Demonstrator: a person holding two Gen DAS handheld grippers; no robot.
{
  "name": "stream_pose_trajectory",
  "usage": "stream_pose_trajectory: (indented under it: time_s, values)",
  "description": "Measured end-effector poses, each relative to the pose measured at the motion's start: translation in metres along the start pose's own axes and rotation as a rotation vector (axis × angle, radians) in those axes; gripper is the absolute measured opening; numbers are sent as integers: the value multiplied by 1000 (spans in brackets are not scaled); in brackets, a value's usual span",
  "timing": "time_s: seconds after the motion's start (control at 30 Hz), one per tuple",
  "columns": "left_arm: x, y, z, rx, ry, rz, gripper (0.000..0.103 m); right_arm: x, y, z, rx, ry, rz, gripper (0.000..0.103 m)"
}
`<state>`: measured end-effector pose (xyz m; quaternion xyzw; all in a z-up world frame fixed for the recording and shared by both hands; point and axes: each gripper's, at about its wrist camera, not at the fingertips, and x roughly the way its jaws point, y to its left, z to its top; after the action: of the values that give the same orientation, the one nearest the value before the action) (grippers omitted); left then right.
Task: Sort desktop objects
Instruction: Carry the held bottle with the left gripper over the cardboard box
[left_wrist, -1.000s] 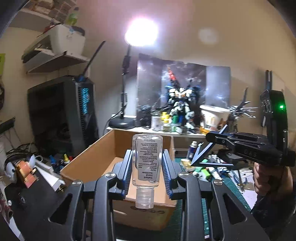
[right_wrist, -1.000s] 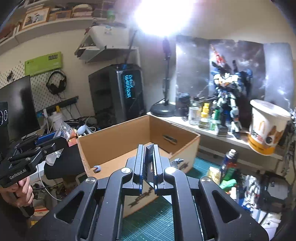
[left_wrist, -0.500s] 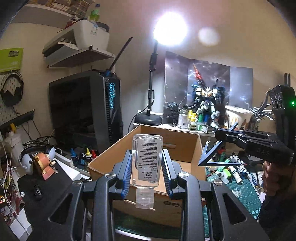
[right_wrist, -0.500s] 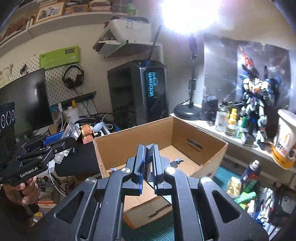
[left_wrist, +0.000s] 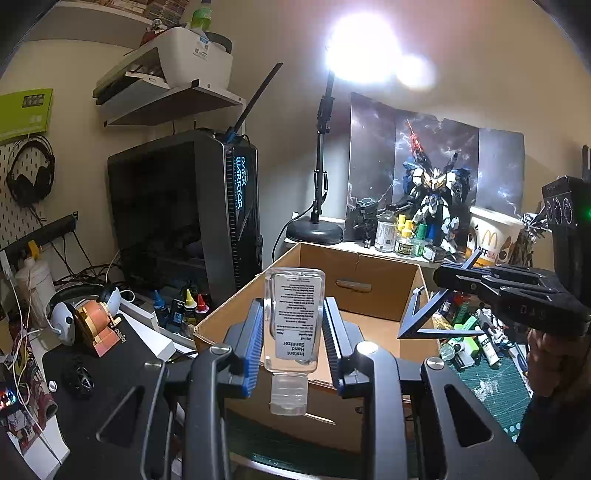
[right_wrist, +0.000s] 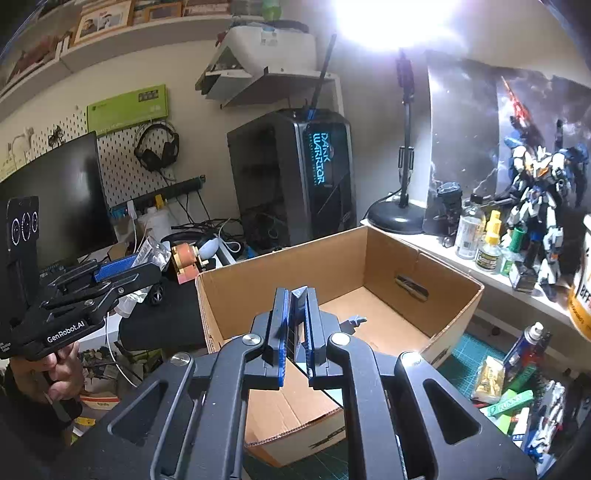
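The left tongs (left_wrist: 291, 332) grip a clear hand sanitizer bottle (left_wrist: 294, 321) between their blue pads, the bottle upside down with its cap (left_wrist: 289, 395) toward the camera and its printed label facing out. The bottle hangs in the air at the near edge of an open cardboard box (left_wrist: 369, 284) that stands on the tabletop, with the box floor behind it. The right tongs (right_wrist: 294, 325) are clenched on a thin dark blue wing-shaped model part (right_wrist: 296, 325); in the left wrist view that part (left_wrist: 424, 317) sticks out as a sharp angular piece over the right wall of the box. From the right wrist view the box (right_wrist: 280, 280) lies straight ahead, and a small grey piece (right_wrist: 356, 319) rests on its floor. Behind the box, on the far side, stand a black computer tower (left_wrist: 192, 214) on the left, a desk lamp (left_wrist: 317, 229) and a white and blue robot figure (left_wrist: 436, 206) on a shelf with small bottles (left_wrist: 402, 236). A green cutting mat (right_wrist: 480, 354) lies right of the box, strewn with small items.
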<state>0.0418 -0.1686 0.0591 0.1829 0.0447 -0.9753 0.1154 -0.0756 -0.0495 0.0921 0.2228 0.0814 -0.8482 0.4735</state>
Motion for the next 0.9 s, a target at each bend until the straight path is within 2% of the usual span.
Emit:
stream_pose_trajectory:
  time_s: [0.6,0.9]
  values:
    - [24,-10,36,96,6,-4,30,5,-12,21,-31,27,-16,8]
    - [48,-17,56,129,40,-43,31,11,-22,36,-42,25,-22,8]
